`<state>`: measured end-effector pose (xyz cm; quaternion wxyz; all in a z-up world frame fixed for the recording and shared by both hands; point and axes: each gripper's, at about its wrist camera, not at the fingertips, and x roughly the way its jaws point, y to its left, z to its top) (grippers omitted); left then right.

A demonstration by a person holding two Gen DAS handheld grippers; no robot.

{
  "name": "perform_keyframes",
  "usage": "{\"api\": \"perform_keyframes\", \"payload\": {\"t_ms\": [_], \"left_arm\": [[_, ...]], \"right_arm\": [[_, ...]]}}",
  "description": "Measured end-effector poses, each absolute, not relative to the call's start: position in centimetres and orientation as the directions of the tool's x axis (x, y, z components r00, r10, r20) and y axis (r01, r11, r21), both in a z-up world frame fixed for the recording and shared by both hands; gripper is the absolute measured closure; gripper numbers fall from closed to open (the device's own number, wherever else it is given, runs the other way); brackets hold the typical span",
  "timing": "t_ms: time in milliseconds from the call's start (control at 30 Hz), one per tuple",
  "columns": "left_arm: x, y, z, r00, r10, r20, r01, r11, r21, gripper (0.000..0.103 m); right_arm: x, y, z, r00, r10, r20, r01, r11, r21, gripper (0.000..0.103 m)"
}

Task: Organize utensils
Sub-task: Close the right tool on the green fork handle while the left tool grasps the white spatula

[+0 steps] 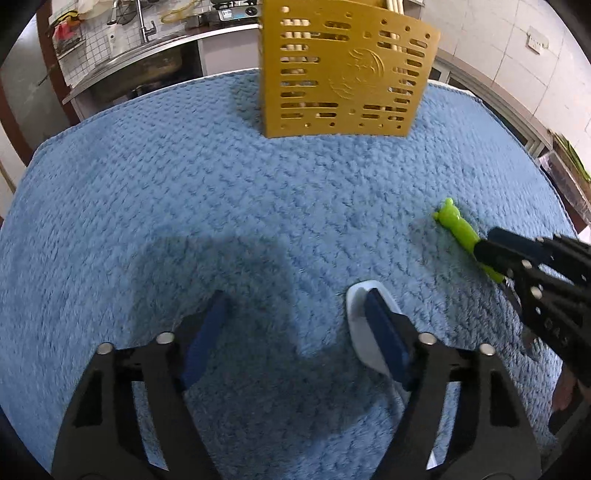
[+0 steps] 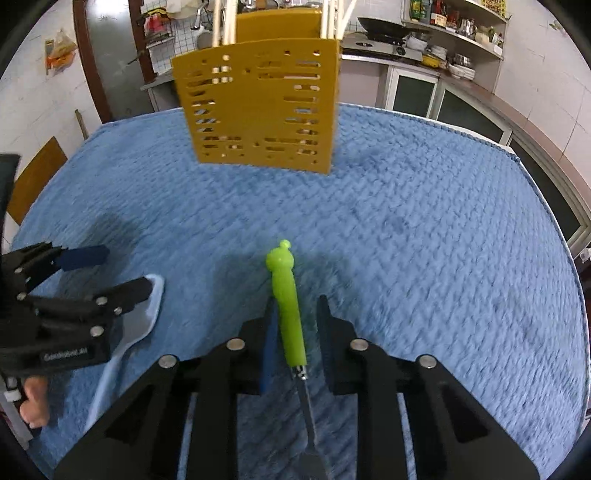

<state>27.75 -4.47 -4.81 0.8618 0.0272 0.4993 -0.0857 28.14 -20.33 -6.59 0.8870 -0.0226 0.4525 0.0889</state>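
A yellow perforated utensil holder (image 1: 343,74) stands at the far side of the blue towel; it also shows in the right wrist view (image 2: 258,107) with chopsticks in it. A white-handled utensil (image 1: 364,332) lies under my left gripper (image 1: 295,306), which is open, its right finger over the handle. In the right wrist view that handle (image 2: 147,310) lies beside the left gripper (image 2: 114,273). A green-handled utensil (image 2: 286,299) with a metal shaft lies between the fingers of my right gripper (image 2: 295,306), which is open around it; it also shows in the left wrist view (image 1: 456,221).
The blue towel (image 1: 184,192) covers the table. A kitchen counter with a sink (image 1: 140,55) lies behind it. Shelves with pots and a stove (image 2: 424,33) stand at the back right. A wooden chair (image 2: 35,177) is at the left edge.
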Motion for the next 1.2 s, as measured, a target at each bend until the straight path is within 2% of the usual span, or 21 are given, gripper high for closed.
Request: {"api": "perform_keyframes", "payload": {"t_ms": [100, 233, 433, 567, 767, 867, 967, 1067, 1100, 1200], "left_arm": [[27.8, -5.5, -4.7, 0.482, -0.116, -0.868, 0.195, 0.981, -0.023, 0.046], [27.9, -6.7, -4.5, 0.467, -0.114, -0.877, 0.221, 0.975, -0.01, 0.057], [27.9, -5.6, -4.3, 0.432, -0.169, -0.886, 0.212, 0.974, -0.083, 0.058], [27.7, -4.9, -4.2, 0.418, -0.227, -0.879, 0.215, 0.966, -0.147, 0.055], [26.9, -5.3, -4.3, 0.414, -0.232, -0.88, 0.234, 0.962, -0.143, 0.054], [26.7, -5.5, -4.2, 0.39, -0.271, -0.88, 0.252, 0.951, -0.181, 0.054], [26.8, -6.6, -4.3, 0.394, -0.231, -0.89, 0.269, 0.954, -0.129, 0.055], [26.8, -7.1, -4.3, 0.405, -0.205, -0.891, 0.271, 0.958, -0.097, 0.067], [26.8, -7.1, -4.3, 0.404, -0.203, -0.892, 0.273, 0.957, -0.094, 0.075], [27.1, -7.3, -4.4, 0.399, -0.2, -0.895, 0.279, 0.956, -0.09, 0.076]], "right_arm": [[29.2, -20.5, -7.5, 0.54, 0.17, -0.824, -0.186, 0.979, 0.08, 0.082], [29.4, -20.8, -7.6, 0.557, 0.176, -0.811, -0.18, 0.98, 0.089, 0.087], [29.6, -22.4, -7.6, 0.561, 0.172, -0.809, -0.175, 0.981, 0.088, 0.088], [30.1, -23.4, -7.7, 0.565, 0.166, -0.809, -0.171, 0.982, 0.083, 0.088], [30.7, -25.0, -7.8, 0.575, 0.146, -0.805, -0.145, 0.987, 0.075, 0.088], [30.8, -25.6, -7.9, 0.577, 0.16, -0.801, -0.144, 0.985, 0.093, 0.088], [31.1, -25.6, -8.0, 0.581, 0.16, -0.798, -0.143, 0.985, 0.093, 0.088], [31.2, -25.8, -8.1, 0.582, 0.167, -0.795, -0.141, 0.985, 0.104, 0.088], [31.1, -25.9, -8.1, 0.582, 0.169, -0.796, -0.14, 0.984, 0.107, 0.088], [31.0, -25.4, -8.0, 0.581, 0.162, -0.798, -0.14, 0.985, 0.097, 0.088]]}}
